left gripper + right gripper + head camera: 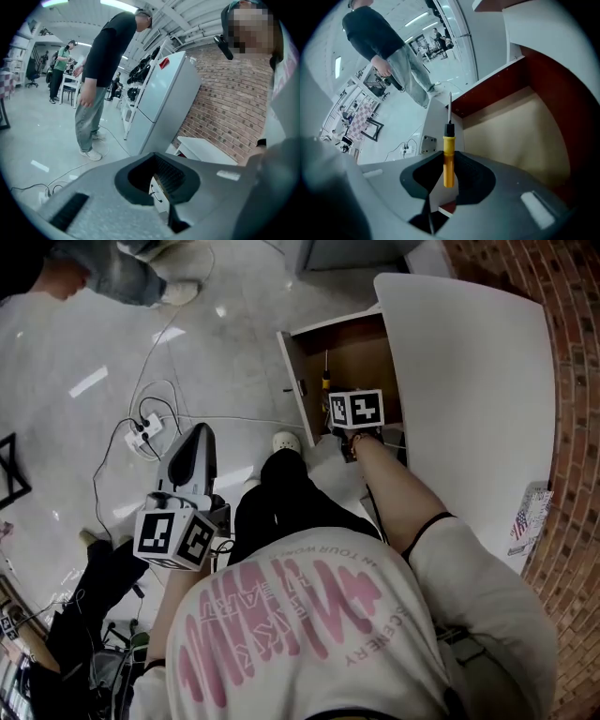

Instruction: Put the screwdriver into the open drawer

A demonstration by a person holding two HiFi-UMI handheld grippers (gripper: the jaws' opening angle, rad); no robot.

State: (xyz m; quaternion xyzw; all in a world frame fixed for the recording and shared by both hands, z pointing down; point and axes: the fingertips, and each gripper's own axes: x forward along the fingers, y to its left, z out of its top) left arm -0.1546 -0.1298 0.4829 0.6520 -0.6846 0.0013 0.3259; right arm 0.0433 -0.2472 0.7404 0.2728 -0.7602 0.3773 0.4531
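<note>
1. Holding the screwdriver by its yellow handle, the right gripper has its jaws closed on it. The metal shaft sticks out ahead, toward the far end of the drawer.
2. Screwdriver location: in the air over the open drawer, above its left part and not touching the beige floor. The gripper tilts steeply down, probably so the tool can go in tip first.
3. The drawer stands pulled out from under the white cabinet top. The part of its floor seen from the right gripper view has nothing lying on it, so a drop looks unhindered.
4. Left gripper: jaws drawn narrow, nothing between them. It hangs well apart to the left, beside the person's leg, likely parked there because one claw suffices.
5. Judgement: placing step, late in the task; lowering and release are not yet done.
</note>
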